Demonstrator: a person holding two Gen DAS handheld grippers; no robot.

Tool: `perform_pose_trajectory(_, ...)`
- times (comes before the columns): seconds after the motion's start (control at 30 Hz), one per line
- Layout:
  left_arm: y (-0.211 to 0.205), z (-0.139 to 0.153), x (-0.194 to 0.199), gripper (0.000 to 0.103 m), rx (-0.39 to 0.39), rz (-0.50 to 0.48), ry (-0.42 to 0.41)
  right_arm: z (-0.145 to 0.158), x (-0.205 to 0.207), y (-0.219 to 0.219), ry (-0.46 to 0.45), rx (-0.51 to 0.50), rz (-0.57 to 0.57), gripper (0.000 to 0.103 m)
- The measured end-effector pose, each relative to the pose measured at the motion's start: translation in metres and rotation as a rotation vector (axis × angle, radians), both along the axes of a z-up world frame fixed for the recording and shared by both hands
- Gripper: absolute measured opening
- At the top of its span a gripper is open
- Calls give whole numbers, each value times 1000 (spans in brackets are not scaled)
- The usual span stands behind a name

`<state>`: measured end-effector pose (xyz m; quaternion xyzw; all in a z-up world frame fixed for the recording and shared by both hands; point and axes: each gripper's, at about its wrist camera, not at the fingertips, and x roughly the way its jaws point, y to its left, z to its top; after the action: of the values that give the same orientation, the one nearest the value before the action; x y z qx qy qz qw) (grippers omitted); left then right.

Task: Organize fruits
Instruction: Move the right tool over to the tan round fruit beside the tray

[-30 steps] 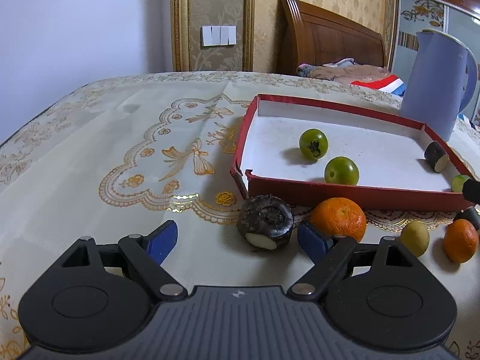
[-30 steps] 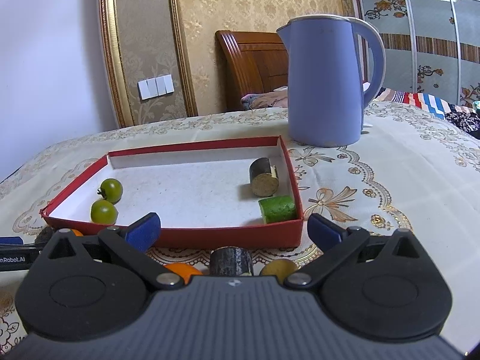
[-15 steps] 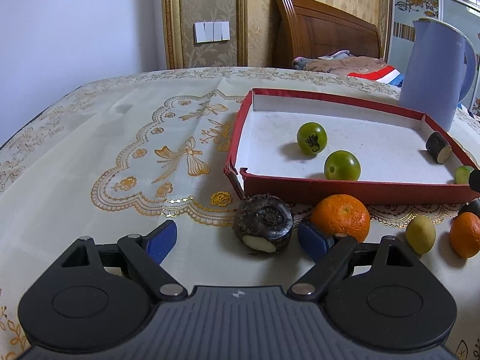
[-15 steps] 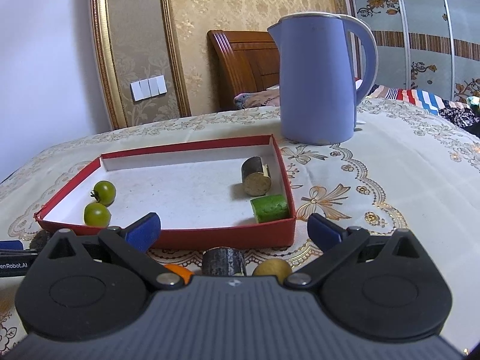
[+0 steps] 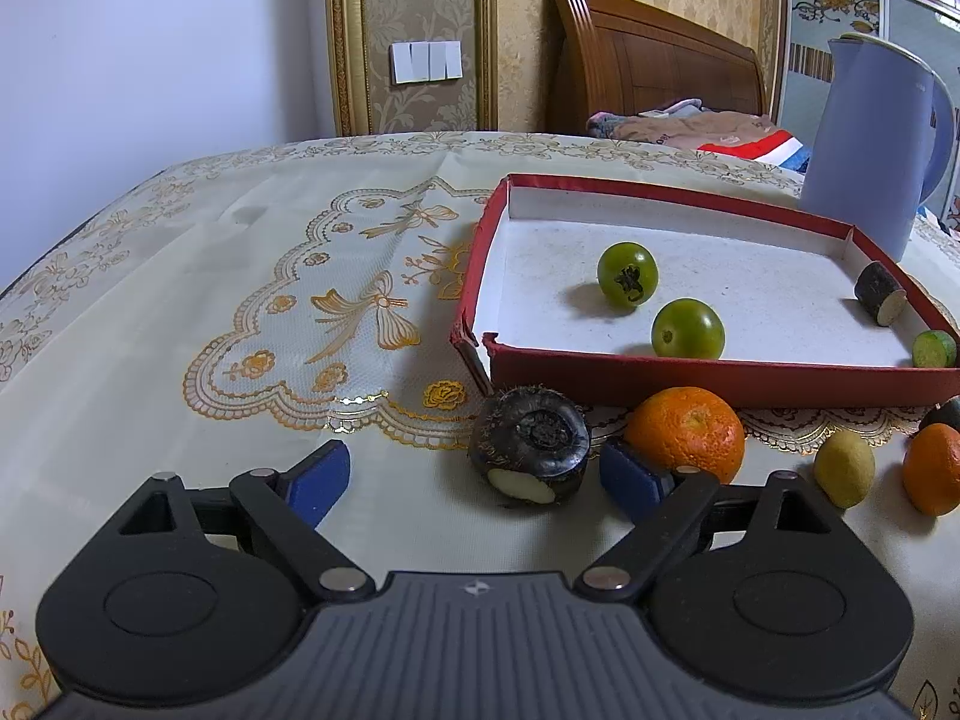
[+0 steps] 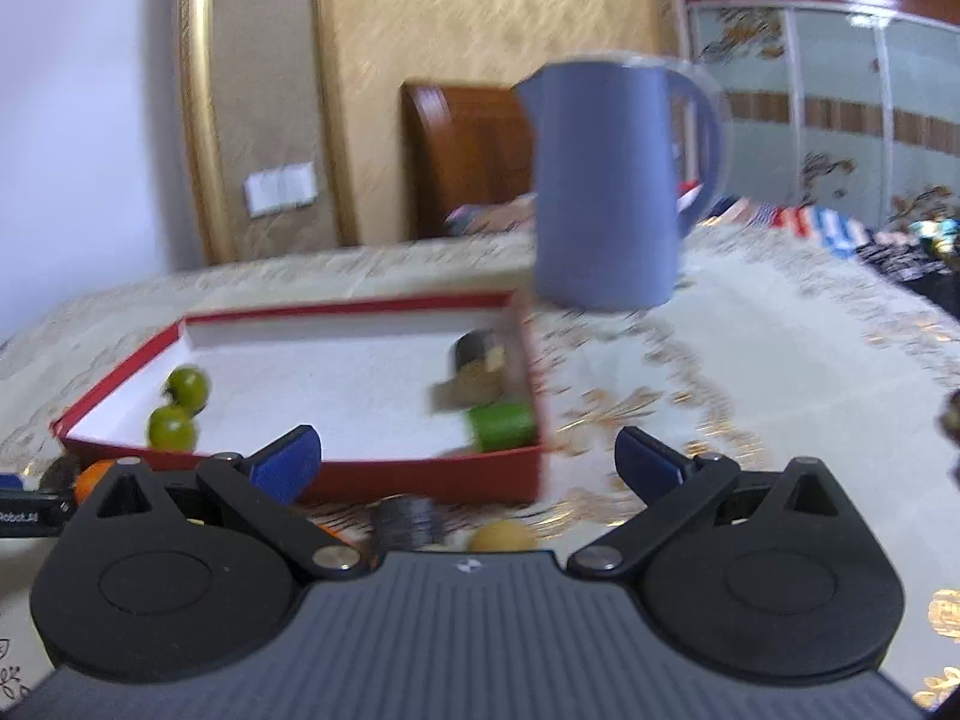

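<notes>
My left claw (image 5: 474,477) was wide open and empty, so I needed the dark root (image 5: 528,447) centered between its fingers before squeezing.

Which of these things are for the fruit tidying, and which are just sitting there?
For the job:
red tray
two green tomatoes
two oranges
small yellow fruit
dark round piece
dark chunk and green chunk in the tray

Just sitting there:
blue kettle
tablecloth
light switch
bed headboard
</notes>
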<state>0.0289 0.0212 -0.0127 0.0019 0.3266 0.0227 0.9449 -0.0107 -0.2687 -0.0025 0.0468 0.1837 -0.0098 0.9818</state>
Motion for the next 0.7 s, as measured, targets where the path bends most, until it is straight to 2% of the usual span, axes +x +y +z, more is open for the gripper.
perform_pose_trajectory(0.13,0,0,0,91,0,0,0,-6,-24,-31,-15,19,-38,103)
perform_pose_trajectory(0.23,0,0,0,91,0,0,0,-9,-32,-62,37,120,-64,103)
perform_pose_trajectory(0.33,0,0,0,91,0,0,0,-16,-30,-75,122,115,-76,103)
perform_pose_trajectory(0.43,0,0,0,91,0,0,0,-20,-28,-78,154,112,-76,103)
perform_pose_trajectory(0.5,0,0,0,91,0,0,0,-21,-23,-71,185,68,-61,103)
perform_pose_trajectory(0.7,0,0,0,92,-1,0,1,-24,-7,-25,249,-176,29,103)
